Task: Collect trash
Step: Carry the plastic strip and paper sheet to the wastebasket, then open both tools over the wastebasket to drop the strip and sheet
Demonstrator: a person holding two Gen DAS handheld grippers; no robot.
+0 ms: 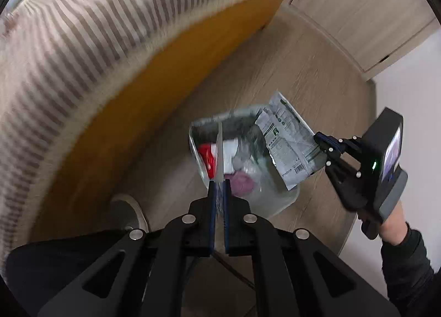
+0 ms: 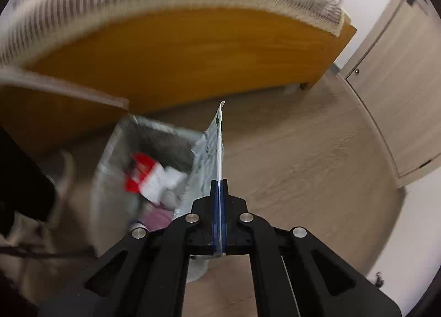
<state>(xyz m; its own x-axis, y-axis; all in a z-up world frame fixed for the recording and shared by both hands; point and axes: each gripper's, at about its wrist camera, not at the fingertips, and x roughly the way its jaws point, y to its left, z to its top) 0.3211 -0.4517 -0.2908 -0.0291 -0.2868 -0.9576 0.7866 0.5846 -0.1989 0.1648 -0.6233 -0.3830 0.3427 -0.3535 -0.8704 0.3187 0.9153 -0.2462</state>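
Note:
My left gripper [image 1: 219, 183] is shut on the rim of a clear plastic trash bag [image 1: 264, 195] and holds it open above the floor. Inside lie a red wrapper [image 1: 207, 157], white scraps and a purple piece [image 1: 242, 183]. My right gripper [image 1: 319, 141] is shut on a silver-white printed wrapper [image 1: 289, 140] at the bag's right edge. In the right wrist view the right gripper [image 2: 219, 183] pinches the wrapper [image 2: 215, 137] edge-on, beside the blurred bag [image 2: 110, 179] with the red wrapper [image 2: 137, 170].
A bed with a striped cover [image 1: 82, 41] and an orange wooden side [image 1: 154, 90] stands to the left. A light wooden wardrobe [image 1: 358, 8] stands at the far right on the wood floor [image 1: 275, 68]. My shoe [image 1: 129, 209] is beside the bag.

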